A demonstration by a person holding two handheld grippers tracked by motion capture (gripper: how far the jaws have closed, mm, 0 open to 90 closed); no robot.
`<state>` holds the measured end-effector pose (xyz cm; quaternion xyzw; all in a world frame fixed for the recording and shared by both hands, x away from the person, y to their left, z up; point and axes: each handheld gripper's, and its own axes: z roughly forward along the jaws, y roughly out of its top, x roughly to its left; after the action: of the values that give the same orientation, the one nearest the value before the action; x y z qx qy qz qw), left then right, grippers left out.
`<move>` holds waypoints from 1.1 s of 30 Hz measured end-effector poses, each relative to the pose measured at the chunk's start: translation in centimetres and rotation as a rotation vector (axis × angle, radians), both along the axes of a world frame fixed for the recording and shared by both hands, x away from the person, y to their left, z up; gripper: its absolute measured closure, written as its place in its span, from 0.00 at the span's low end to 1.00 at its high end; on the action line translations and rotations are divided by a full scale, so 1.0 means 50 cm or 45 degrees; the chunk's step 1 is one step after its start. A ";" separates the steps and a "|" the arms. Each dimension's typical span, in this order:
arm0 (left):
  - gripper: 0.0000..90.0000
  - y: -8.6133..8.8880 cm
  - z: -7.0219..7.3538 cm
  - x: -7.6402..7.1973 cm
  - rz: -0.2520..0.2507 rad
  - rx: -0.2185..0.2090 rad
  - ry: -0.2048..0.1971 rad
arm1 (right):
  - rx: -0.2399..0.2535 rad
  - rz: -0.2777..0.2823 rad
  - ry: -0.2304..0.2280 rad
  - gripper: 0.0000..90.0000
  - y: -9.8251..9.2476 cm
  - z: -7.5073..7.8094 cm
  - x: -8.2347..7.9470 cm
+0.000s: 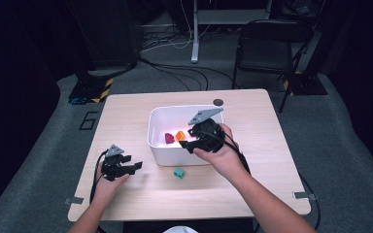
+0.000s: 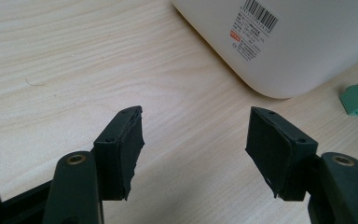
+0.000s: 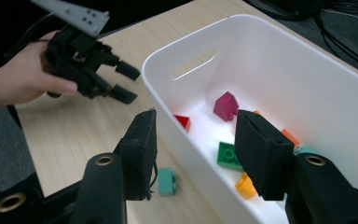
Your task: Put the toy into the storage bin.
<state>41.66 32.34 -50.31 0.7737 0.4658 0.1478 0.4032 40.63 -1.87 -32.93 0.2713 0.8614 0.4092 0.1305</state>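
Right tongs (image 3: 193,154) hang released and empty over the white bin's (image 1: 160,145) near wall, while the teal brick (image 1: 178,173) sits on the counter just outside that wall. Going down for it, a jaw could catch the rim and shove the bin. Left tongs (image 2: 193,140) rest released beside the bin, also empty.

Bin wall (image 1: 175,155) blocks teal brick (image 1: 178,173) behind; front, sides free.

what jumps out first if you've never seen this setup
The white bin in the middle of the wooden table draws the eye, with bright toy bricks inside, such as a magenta one and a green one. The right gripper hangs open over the bin's near rim, and one teal brick lies alone on the table just outside it.
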 end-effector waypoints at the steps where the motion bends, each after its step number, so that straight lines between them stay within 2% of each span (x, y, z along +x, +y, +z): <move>1: 0.40 0.000 0.000 0.001 0.002 0.003 0.002 | 0.000 0.005 0.002 0.54 0.000 -0.004 -0.007; 7: 0.40 -0.002 -0.001 0.005 -0.009 0.001 0.006 | 0.017 0.036 0.014 0.54 -0.002 -0.043 -0.050; 13: 0.40 -0.002 0.000 0.003 -0.010 0.006 0.007 | 0.005 0.033 0.010 0.55 0.000 -0.091 -0.067; 23: 0.40 0.000 0.000 0.002 -0.009 0.012 0.011 | -0.030 0.008 0.016 0.56 0.008 -0.160 -0.061; 28: 0.40 -0.001 -0.001 0.002 -0.009 0.009 0.015 | -0.028 -0.006 0.057 0.56 0.015 -0.195 -0.053; 33: 0.40 0.000 0.000 0.002 -0.012 0.012 0.011 | -0.039 -0.004 0.067 0.56 0.021 -0.226 -0.042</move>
<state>41.75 32.31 -50.34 0.7784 0.4632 0.1446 0.3983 38.52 -0.80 -44.21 0.2813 0.8703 0.3883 0.1124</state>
